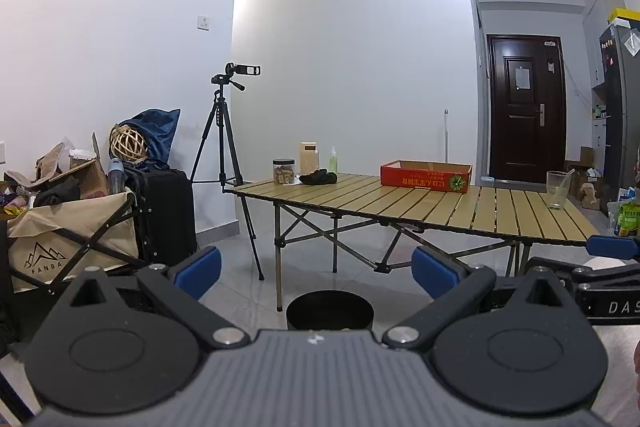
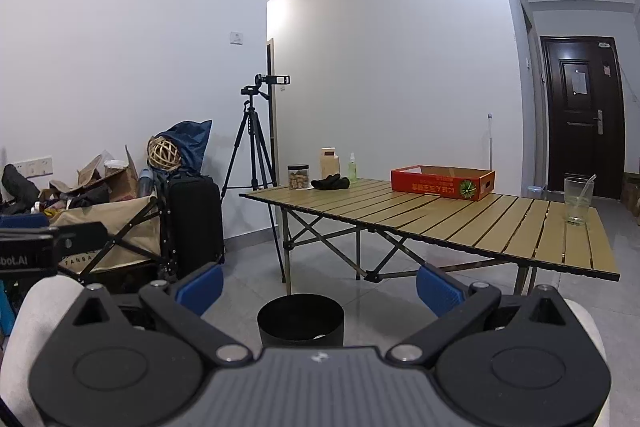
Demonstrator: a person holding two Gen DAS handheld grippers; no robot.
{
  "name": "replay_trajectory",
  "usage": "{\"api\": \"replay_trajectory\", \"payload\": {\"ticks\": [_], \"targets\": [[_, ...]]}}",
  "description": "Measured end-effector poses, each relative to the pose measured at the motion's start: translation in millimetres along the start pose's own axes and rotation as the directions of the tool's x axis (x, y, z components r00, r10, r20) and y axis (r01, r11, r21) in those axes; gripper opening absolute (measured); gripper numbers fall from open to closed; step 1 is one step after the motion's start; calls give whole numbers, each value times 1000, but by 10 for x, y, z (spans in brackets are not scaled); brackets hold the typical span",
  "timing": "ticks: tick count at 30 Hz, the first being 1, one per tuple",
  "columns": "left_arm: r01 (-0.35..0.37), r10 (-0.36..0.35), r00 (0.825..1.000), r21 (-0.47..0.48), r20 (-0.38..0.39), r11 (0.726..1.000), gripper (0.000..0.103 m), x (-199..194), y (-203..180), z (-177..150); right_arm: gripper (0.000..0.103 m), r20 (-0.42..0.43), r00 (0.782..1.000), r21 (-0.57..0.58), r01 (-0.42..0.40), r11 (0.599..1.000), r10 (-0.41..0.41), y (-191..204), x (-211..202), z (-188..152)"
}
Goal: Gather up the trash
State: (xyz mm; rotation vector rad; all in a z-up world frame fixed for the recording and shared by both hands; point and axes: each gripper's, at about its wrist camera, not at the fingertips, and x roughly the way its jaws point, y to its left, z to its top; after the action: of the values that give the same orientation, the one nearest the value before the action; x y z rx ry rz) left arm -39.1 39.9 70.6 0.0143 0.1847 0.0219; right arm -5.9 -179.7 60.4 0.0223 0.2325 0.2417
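A black round bin point(image 1: 329, 309) stands on the floor in front of the folding table; it also shows in the right wrist view point(image 2: 300, 319). My left gripper point(image 1: 316, 273) is open and empty, held above and just behind the bin. My right gripper point(image 2: 319, 285) is open and empty, also above the bin. The right gripper shows at the right edge of the left wrist view point(image 1: 608, 267). On the slatted table point(image 1: 440, 207) lie a red cardboard tray point(image 1: 426, 175), a black crumpled item point(image 1: 318, 177) and a clear plastic cup point(image 1: 557, 189) with a straw.
A jar point(image 1: 283, 171), a beige container point(image 1: 309, 157) and a green spray bottle point(image 1: 333, 159) stand at the table's far left. A camera tripod point(image 1: 226, 131), a black suitcase point(image 1: 164, 211) and a loaded beige cart point(image 1: 72, 231) are at left. A dark door point(image 1: 524, 107) is behind.
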Motion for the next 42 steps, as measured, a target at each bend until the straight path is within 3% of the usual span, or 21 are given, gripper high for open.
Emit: {"api": "replay_trajectory", "payload": {"ticks": [42], "targets": [[-14,14,1000,9,9,1000,103,11,54,25,103,38,999,16,11,1000,-12,2,-62,-11]]}}
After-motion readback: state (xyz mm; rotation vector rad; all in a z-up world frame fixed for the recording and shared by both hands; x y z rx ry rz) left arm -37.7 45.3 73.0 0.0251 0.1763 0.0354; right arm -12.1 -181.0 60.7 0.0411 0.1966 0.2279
